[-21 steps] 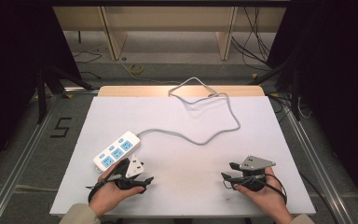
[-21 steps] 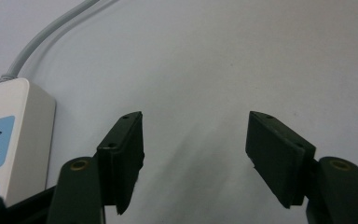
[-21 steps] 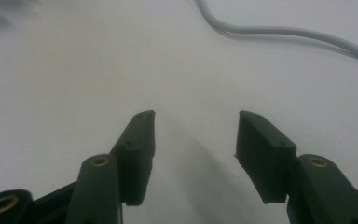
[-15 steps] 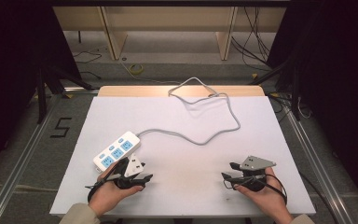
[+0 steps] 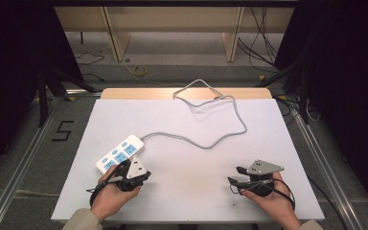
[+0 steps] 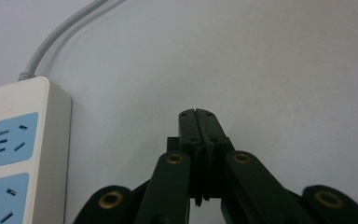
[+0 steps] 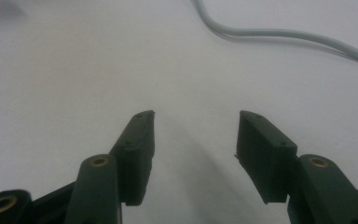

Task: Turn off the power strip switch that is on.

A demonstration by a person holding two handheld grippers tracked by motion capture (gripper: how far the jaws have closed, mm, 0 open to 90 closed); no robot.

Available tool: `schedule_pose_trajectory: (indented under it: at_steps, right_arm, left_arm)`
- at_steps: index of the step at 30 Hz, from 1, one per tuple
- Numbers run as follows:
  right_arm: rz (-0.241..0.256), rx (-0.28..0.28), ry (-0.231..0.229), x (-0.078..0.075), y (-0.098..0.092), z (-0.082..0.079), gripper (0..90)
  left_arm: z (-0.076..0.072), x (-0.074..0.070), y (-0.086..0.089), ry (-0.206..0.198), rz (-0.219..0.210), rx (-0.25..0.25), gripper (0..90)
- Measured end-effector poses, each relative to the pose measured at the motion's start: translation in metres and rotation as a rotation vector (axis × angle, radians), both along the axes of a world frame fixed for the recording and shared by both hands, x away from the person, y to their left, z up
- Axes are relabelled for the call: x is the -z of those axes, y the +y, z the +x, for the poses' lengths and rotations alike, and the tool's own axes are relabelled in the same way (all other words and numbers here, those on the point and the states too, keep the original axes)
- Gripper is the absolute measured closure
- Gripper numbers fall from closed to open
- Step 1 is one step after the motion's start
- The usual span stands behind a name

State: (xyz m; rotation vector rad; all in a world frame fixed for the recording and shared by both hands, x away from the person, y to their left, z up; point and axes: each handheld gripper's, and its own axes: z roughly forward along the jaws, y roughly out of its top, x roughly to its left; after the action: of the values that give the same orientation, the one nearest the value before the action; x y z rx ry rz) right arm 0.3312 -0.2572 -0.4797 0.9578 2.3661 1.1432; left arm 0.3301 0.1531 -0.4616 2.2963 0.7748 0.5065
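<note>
Power strip (image 5: 120, 155), smooth white plastic block, lies just beside left claw (image 6: 199, 116).

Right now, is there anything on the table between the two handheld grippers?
No. In the high view, the stretch of white tabletop between the left gripper and the right gripper is bare; the grey cable runs farther back.
</note>
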Motion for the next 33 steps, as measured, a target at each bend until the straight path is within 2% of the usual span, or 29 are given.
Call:
schedule_pose_trajectory:
  at_steps: [9,23,33]
  right_arm:
    - [0.002,0.000,0.000,0.000,0.000,0.000,47.0]
    - [0.011,0.002,0.003,0.000,0.000,0.000,44.9]
    - [0.018,0.003,0.004,0.000,0.001,0.000,43.4]
  left_arm:
    - [0.003,-0.006,0.004,0.022,-0.014,-0.021,89.6]
    - [0.007,-0.014,0.013,0.033,-0.001,-0.055,89.6]
    - [0.010,-0.018,0.021,0.038,-0.002,-0.101,89.6]
